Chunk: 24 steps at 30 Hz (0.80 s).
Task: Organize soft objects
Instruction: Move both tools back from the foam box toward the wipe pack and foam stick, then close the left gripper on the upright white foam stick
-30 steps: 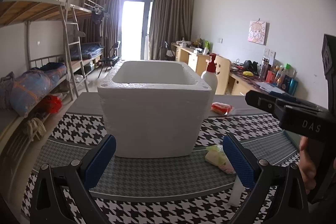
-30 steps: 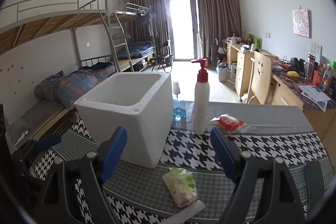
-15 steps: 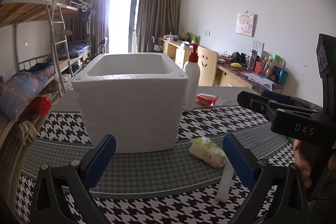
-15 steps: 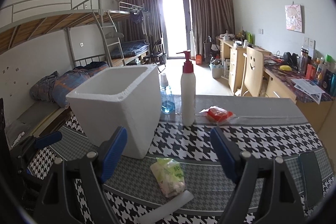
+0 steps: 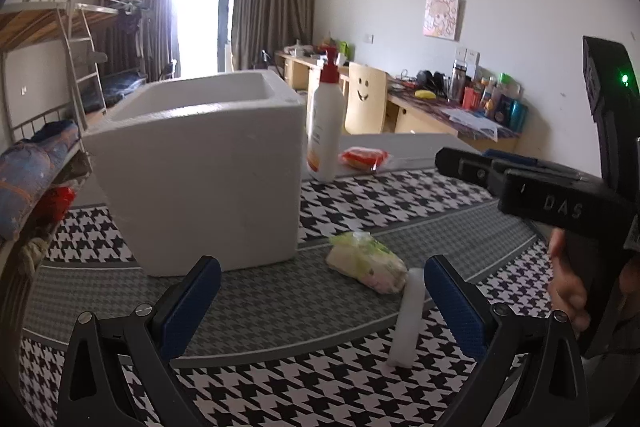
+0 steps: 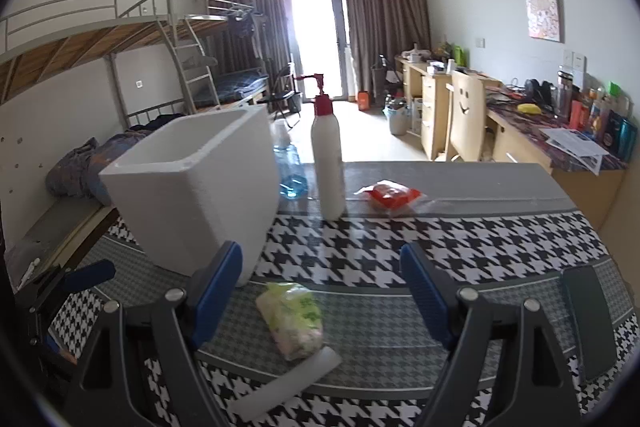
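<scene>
Lying low and centre in the right wrist view, the green-and-white soft pack [image 6: 291, 319] sits beside the white foam box [image 6: 192, 195], between the wide-spread, empty right gripper [image 6: 320, 291], while the left gripper [image 5: 320, 301] gapes empty too.

Houndstooth table [image 6: 460, 239]; foam box [image 6: 200, 199]; packets [image 6: 294, 319]
</scene>
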Motion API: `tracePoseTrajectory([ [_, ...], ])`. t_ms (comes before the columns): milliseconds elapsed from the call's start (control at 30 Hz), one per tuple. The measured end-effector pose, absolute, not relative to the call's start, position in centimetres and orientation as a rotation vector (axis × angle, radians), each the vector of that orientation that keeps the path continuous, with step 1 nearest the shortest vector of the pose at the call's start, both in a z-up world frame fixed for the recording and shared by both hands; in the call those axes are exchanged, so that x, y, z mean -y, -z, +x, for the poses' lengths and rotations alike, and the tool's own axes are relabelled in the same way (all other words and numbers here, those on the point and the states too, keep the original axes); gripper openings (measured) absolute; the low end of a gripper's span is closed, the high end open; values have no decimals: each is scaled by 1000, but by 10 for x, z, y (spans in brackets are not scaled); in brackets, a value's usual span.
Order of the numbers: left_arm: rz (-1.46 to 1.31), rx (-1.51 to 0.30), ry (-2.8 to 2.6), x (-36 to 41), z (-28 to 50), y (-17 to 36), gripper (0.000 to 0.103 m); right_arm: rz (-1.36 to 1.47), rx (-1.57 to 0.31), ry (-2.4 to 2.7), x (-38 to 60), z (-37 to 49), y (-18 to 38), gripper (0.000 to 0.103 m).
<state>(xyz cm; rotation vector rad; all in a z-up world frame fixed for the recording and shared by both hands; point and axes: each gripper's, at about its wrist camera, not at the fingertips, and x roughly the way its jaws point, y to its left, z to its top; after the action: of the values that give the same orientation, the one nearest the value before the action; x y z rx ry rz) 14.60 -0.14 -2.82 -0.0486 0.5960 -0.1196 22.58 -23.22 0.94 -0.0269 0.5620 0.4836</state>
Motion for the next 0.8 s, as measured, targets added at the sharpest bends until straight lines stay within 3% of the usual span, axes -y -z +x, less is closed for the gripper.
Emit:
tracePoseTrajectory([
  [533,74,-727,247,40,156,59,99,16,-617,-455,259,233,5,85],
  [800,101,-837,288,55,166,79,76,17,-645,-470,261,235,13,85],
])
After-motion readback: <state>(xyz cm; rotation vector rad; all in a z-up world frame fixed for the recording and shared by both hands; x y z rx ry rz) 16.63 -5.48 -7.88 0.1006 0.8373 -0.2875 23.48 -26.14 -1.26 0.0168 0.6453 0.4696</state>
